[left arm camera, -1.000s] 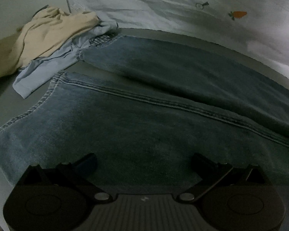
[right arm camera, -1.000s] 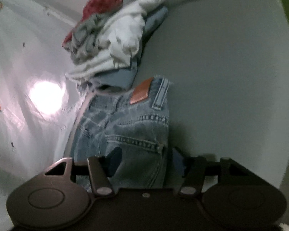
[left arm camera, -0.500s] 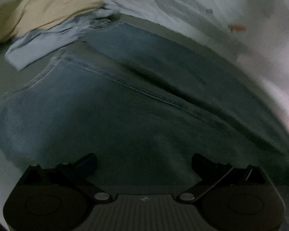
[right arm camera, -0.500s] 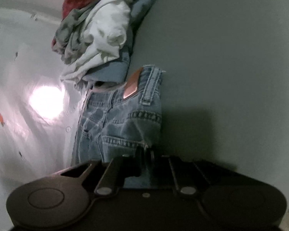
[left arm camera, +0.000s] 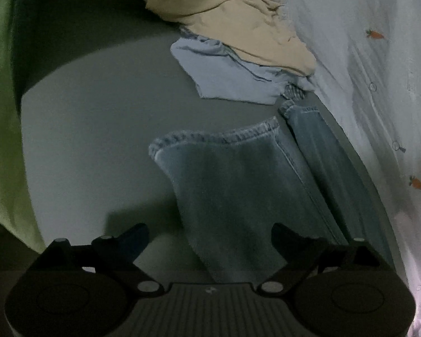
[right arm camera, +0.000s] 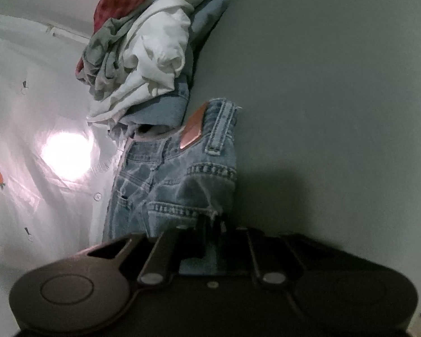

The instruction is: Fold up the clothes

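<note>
Blue jeans [left arm camera: 238,185] lie flat on a grey surface [left arm camera: 98,118], with both leg hems [left arm camera: 219,137] in the left wrist view. My left gripper [left arm camera: 209,231] hovers over the nearer leg just short of its hem. Its jaws stand wide and are closing slightly, and the pads do not touch the cloth. In the right wrist view the waist end of the jeans [right arm camera: 176,179] shows a brown leather patch [right arm camera: 192,130]. My right gripper [right arm camera: 212,224] pinches the denim edge below the back pocket. The cloth bunches up at its fingers, whose jaws are easing open a little.
A beige garment [left arm camera: 238,25] lies on a pale blue one [left arm camera: 233,78] beyond the hems. A white sheet with carrot prints [left arm camera: 379,90] runs along one side. Green cloth [left arm camera: 0,112] is at the left. A pile of white, grey and red clothes [right arm camera: 154,56] sits past the waistband.
The left gripper has travelled along the leg to the hem end and rolled. The right gripper has closed from open onto the denim edge and stayed in place.
</note>
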Action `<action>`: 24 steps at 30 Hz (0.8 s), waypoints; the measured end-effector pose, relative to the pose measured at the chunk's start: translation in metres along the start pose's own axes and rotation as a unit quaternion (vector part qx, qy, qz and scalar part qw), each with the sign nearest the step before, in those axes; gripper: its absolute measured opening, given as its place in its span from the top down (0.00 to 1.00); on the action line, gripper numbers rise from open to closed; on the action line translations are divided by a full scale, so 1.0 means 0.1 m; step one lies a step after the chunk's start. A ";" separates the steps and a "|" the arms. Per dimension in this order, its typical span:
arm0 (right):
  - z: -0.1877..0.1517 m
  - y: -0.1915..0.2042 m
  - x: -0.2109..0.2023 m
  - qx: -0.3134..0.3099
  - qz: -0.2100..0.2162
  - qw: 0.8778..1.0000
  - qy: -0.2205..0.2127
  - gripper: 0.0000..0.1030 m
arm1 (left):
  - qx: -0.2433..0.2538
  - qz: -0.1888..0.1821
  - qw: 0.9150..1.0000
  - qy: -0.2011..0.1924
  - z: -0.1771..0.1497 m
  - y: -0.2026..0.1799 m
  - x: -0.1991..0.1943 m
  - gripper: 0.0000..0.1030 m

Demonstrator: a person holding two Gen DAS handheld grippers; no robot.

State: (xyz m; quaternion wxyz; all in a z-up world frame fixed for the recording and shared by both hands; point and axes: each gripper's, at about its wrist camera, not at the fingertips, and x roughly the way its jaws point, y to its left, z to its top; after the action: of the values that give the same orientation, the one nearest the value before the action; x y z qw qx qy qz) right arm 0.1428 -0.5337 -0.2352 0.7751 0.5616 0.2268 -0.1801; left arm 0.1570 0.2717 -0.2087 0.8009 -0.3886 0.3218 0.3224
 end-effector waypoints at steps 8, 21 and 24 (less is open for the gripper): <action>0.00 0.06 0.02 0.003 -0.007 1.000 -0.005 0.79 | 0.061 0.087 0.994 -0.035 0.03 -0.18 0.19 0.52; 0.15 0.46 -0.29 -0.025 0.102 0.994 -0.024 0.95 | -0.042 -0.002 0.996 -0.082 0.37 -0.22 -0.44 0.99; 0.23 0.79 -0.41 -0.035 0.151 0.987 -0.033 0.95 | -0.033 -0.032 0.993 -0.111 0.44 -0.38 -0.74 0.99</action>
State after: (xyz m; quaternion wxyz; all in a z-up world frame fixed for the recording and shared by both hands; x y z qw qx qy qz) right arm 0.1540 -0.5307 -0.1440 0.8194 0.5560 0.1201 -0.0716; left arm 0.1542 0.2697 -0.1144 0.8283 -0.3868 0.2070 0.3484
